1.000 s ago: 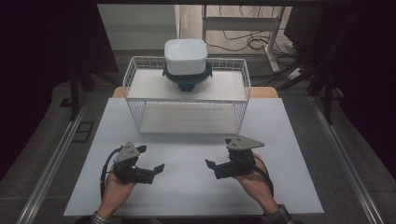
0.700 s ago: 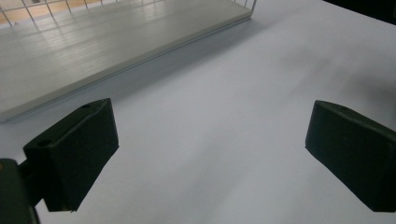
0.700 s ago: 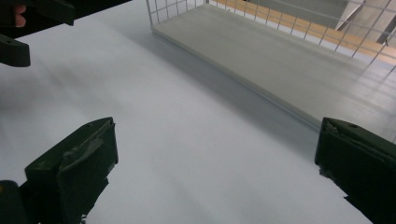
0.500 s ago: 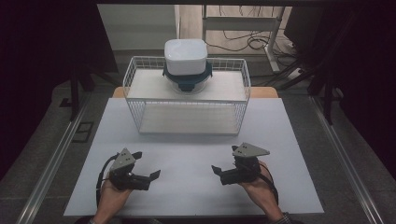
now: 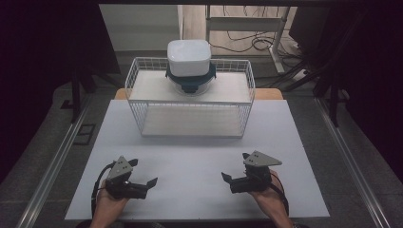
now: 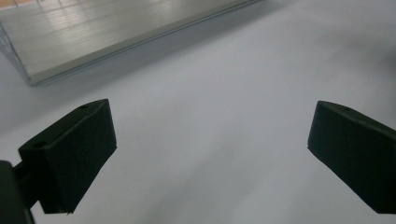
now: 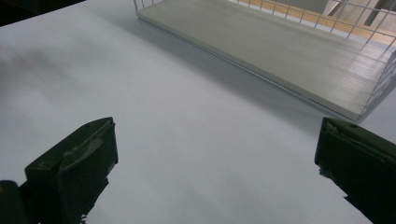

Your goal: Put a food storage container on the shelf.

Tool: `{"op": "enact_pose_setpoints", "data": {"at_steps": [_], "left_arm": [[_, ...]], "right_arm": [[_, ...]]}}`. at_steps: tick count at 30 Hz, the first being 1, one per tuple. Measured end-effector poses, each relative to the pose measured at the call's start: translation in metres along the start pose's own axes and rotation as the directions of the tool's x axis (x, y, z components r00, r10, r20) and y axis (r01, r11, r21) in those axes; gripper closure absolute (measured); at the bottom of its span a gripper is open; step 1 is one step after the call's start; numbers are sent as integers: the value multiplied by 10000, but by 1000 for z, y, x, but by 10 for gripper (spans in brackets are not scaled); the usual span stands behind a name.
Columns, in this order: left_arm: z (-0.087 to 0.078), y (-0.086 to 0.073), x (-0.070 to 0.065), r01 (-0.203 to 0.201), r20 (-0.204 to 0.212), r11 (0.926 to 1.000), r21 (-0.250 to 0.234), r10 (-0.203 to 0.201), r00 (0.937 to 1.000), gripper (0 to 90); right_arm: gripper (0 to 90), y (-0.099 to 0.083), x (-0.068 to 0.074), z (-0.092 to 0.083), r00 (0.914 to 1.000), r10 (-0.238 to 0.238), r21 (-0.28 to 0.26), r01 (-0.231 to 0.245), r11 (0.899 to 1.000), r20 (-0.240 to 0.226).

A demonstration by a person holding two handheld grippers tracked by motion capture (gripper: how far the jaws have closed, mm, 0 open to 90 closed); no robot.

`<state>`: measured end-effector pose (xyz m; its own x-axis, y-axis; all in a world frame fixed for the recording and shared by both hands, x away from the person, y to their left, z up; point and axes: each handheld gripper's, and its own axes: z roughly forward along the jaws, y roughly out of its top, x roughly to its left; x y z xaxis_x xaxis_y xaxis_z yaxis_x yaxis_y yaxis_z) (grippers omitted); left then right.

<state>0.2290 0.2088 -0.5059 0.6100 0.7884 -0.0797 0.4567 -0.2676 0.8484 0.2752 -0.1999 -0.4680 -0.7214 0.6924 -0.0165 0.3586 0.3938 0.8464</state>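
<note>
Both your grippers are parked low on the white table point(image 5: 199, 156), near your edge of it, and neither one is holding anything. Your left gripper point(image 5: 142, 175) has its jaws spread wide, with bare tabletop between them in the left gripper view, and it's angled in toward the middle. Your right gripper point(image 5: 233, 176) is the same deal: jaws wide apart, tips pointing inward toward the left one, with plain table between the two. The white wire basket point(image 5: 190, 102) sits well apart from both, farther back and centered on the table, with a pale board as its floor; you can see the corner of that board in the right gripper view point(image 7: 280, 51). A white lidded container point(image 5: 189, 58) sits up on the far rim of the basket, on top of something dark blue point(image 5: 190, 84) that I can't make out properly.
</note>
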Motion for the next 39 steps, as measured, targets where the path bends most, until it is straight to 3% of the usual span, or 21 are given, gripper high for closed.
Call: {"op": "enact_pose_setpoints", "data": {"at_steps": [21, 30, 39], "left_arm": [[-28, -19, 18, 478, -822, 9989, 20, -475, 9955, 0], [-38, -28, 25, 504, -1368, 9987, 57, -492, 9894, 1], [-52, -41, 35, 611, -1863, 9981, -21, -604, 9806, 4]], "right_arm": [[0, -18, -12, -28, 9984, 202, 14, -203, 9998, 522], [0, -30, -19, -41, 9949, 310, 94, -320, 9994, 964], [0, -45, -31, -55, 9858, 662, 163, -695, 9974, 1546]]}}
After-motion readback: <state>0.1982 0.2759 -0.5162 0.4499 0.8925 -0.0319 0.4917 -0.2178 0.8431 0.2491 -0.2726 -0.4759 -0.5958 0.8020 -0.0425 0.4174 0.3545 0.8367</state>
